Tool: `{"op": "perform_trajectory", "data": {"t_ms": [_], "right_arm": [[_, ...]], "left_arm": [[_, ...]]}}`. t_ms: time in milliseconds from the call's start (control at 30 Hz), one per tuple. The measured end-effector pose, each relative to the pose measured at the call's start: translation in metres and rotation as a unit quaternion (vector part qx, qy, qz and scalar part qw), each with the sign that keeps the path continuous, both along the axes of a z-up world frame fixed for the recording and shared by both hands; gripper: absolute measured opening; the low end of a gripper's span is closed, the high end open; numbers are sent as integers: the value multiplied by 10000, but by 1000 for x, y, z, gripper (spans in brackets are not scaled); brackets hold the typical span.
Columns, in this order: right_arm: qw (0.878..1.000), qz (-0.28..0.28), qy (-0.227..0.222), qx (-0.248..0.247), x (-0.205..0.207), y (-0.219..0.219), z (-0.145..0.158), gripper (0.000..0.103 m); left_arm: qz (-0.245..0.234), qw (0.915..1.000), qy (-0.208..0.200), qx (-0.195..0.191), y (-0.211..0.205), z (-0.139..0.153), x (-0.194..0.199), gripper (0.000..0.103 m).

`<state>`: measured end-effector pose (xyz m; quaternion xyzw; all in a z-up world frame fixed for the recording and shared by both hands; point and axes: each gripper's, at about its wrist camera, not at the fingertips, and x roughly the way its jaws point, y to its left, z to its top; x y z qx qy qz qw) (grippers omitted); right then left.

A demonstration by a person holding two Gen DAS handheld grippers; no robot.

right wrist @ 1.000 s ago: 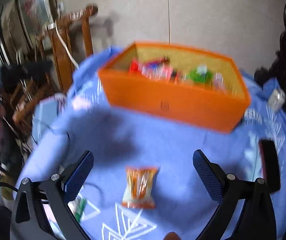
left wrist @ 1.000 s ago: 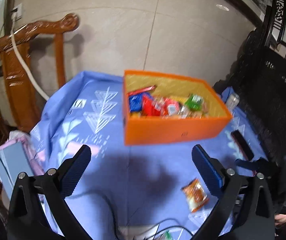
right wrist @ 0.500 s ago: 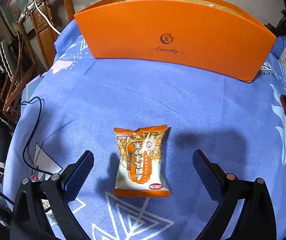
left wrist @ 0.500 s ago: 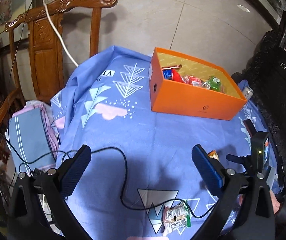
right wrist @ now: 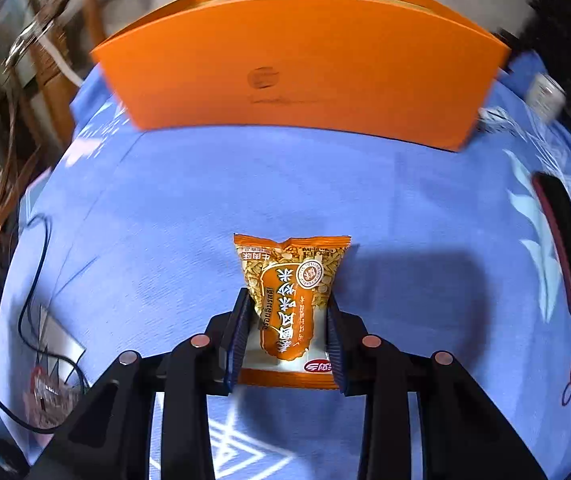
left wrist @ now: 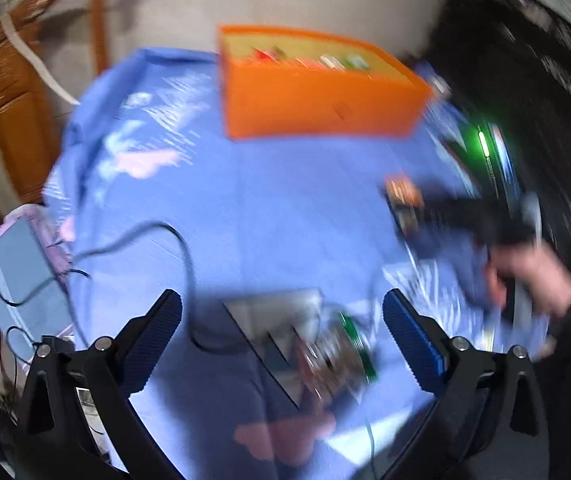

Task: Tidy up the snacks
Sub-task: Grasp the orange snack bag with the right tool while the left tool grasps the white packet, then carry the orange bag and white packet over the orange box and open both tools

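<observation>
Right gripper (right wrist: 288,320): your fingers have just been closing and now pinch the orange snack packet (right wrist: 291,300) on the desk, long axis along them; orange box (right wrist: 305,68) straight ahead. Left gripper (left wrist: 281,336) spread, empty

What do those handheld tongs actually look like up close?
Both the left tongs and the right tongs are alike: black plastic forked frames joined by round silver rivets, each ending in two flat fingers faced with ribbed dark-blue pads.
</observation>
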<state>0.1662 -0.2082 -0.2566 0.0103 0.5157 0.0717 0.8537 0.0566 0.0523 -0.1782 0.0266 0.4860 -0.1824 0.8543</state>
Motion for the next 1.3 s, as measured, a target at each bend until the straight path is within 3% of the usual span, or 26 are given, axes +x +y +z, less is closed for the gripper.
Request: {"op": "perform_trajectory", "data": {"t_ms": [300,567,700,867,1067,1300], "right_arm": [[9990,-261,-168,319,3,-35,25,35],[9977,-253,-188,594,-7,-30,25,36],[9973,-227,-133,688,-10,-31,22,36],[9972,-167,-177,702,-12,-32,23,36],[9971,-78,-257,716,-14,-28,26,36],[9969,-21,-390,687,-20,-28,31,36]], "left_arm": [[-751,9967,30,310,-39,-52,-31,99],[-164,9978,371,529,-55,-85,-19,98],[-45,9975,397,580,-66,-88,-20,84],[226,9970,280,686,-72,-94,-27,81],[536,9974,192,439,-55,-88,-27,53],[556,9982,155,182,-40,-82,-32,51]]}}
